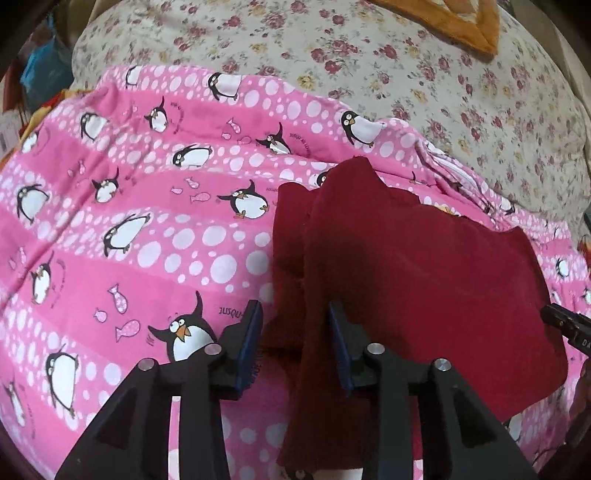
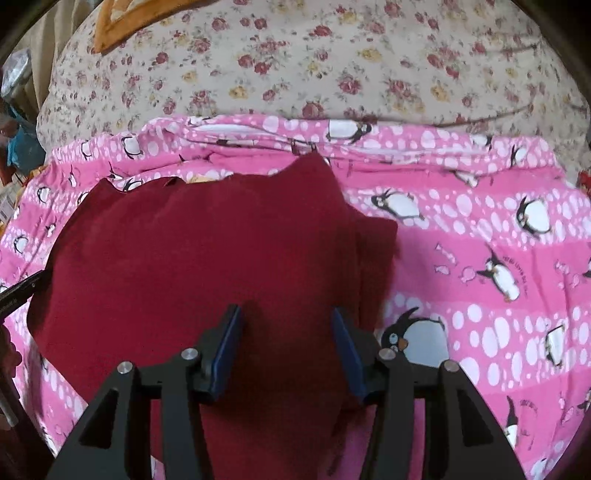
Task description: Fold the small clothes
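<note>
A dark red garment (image 1: 413,266) lies spread on a pink penguin-print sheet (image 1: 129,221); it also shows in the right wrist view (image 2: 207,251). My left gripper (image 1: 295,321) is open, its jaws standing either side of the garment's left near edge, where a folded layer shows. My right gripper (image 2: 286,328) is open over the garment's right near part, just above the cloth. The tip of the right gripper shows at the right edge of the left wrist view (image 1: 565,321). The tip of the left gripper shows at the left edge of the right wrist view (image 2: 18,291).
The pink sheet (image 2: 480,258) lies on a cream floral bedcover (image 1: 369,55), which also shows in the right wrist view (image 2: 314,66). An orange-edged cloth (image 1: 461,22) lies at the far side. Clutter stands beyond the bed's left edge (image 1: 40,70).
</note>
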Available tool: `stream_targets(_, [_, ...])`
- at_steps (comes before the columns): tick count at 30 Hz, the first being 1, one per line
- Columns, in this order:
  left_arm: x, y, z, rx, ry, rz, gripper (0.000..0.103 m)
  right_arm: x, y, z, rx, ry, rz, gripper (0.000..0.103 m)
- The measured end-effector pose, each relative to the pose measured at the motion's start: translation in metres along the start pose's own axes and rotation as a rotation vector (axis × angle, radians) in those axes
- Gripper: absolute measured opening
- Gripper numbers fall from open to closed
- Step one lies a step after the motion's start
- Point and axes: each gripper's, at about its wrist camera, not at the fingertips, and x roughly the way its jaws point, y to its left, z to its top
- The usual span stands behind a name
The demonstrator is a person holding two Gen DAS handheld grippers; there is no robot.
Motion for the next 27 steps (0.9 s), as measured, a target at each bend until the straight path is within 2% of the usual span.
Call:
stream_targets(3, [0.001, 0.007, 0.001, -0.025, 0.0, -0.015, 0.025, -0.013, 0.01, 0.005, 0.0, -0.031, 0.033, 0.053])
stream_targets(9, [0.001, 0.006, 0.001, -0.024, -0.005, -0.019, 0.026, -0.015, 0.045, 0.015, -0.022, -0.04, 0.174, 0.053])
stream_targets(13, [0.001, 0.005, 0.0, -0.024, -0.006, -0.018, 0.028, 0.002, 0.072, 0.03, -0.065, -0.031, 0.18, 0.053])
stream_targets(16, [0.002, 0.005, 0.0, -0.034, -0.001, -0.023, 0.029, 0.028, 0.096, 0.041, -0.106, 0.025, 0.191, 0.053])
stream_targets(20, [0.004, 0.006, 0.003, -0.038, 0.001, -0.026, 0.029, 0.061, 0.123, 0.054, -0.138, 0.055, 0.195, 0.053])
stream_targets(24, [0.006, 0.006, 0.005, -0.039, 0.004, -0.03, 0.029, 0.091, 0.15, 0.074, -0.17, 0.028, 0.133, 0.055])
stream_targets(27, [0.008, 0.008, 0.007, -0.047, 0.011, -0.043, 0.029, 0.112, 0.155, 0.092, -0.133, 0.049, 0.131, 0.055])
